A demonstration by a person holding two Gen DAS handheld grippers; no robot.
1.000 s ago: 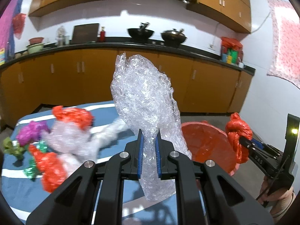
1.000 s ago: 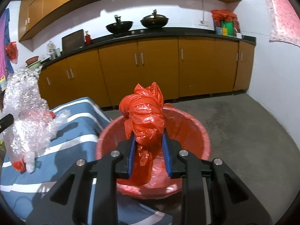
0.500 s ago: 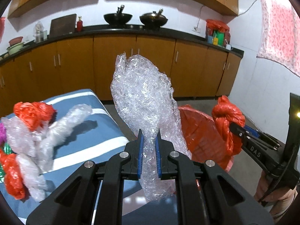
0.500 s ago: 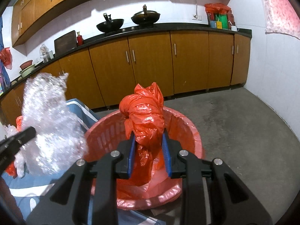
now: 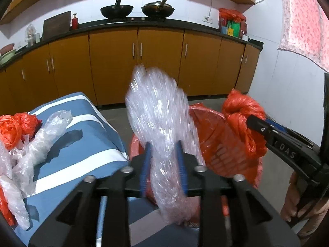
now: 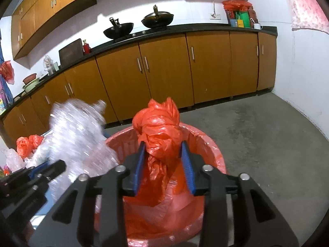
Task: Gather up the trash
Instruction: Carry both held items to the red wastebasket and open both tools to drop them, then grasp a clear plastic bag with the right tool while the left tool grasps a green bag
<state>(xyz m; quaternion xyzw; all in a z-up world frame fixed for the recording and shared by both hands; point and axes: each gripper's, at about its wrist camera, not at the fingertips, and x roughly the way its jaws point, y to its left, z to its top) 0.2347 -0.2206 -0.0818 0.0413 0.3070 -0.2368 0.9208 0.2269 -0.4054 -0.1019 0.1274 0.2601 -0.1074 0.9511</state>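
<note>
My left gripper [image 5: 163, 154] has its jaws spread, and the clear bubble-wrap wad [image 5: 158, 119] sits blurred between the blue pads, over the near rim of the red basket [image 5: 218, 144]. My right gripper [image 6: 163, 160] also has its jaws spread apart, with the knotted red plastic bag [image 6: 159, 131] loose between them above the red basket [image 6: 211, 150]. The bubble wrap also shows in the right wrist view [image 6: 78, 135], and the red bag in the left wrist view [image 5: 242, 119].
A blue-and-white striped table [image 5: 82, 144] at the left holds clear plastic wads [image 5: 39, 144] and a red bag [image 5: 14, 127]. Orange cabinets [image 6: 185, 72] line the back wall. Grey concrete floor [image 6: 257, 133] lies to the right.
Both grippers moved over the red basket, and both jaws have widened. The bubble wrap and red bag now sit loose, the wrap blurred and dropping.
</note>
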